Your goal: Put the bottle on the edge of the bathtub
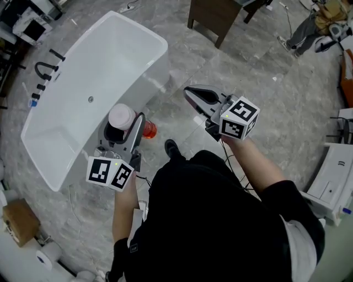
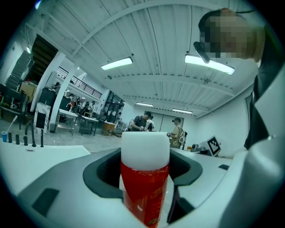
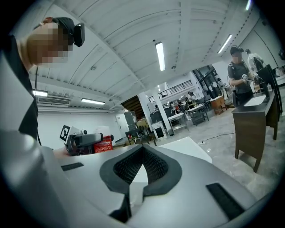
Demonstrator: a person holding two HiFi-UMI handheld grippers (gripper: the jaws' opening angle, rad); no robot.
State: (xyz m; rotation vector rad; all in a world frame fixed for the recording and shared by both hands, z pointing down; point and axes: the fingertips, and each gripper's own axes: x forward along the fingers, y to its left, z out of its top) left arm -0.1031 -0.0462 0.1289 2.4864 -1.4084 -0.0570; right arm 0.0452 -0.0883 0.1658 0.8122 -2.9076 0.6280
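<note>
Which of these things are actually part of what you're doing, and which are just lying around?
Part of the job:
red bottle with a white cap, clamped in the left hand-held gripper
white bathtub, whose edge the bottle is meant for

Just about:
right hand-held gripper, shut and empty
wooden table
cardboard box
white roll

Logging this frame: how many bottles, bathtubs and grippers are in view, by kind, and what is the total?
Red bottle: 1, between the left gripper's jaws
White bathtub: 1
Grippers: 2, left gripper and right gripper, the right one empty with its jaws together
Total: 4
</note>
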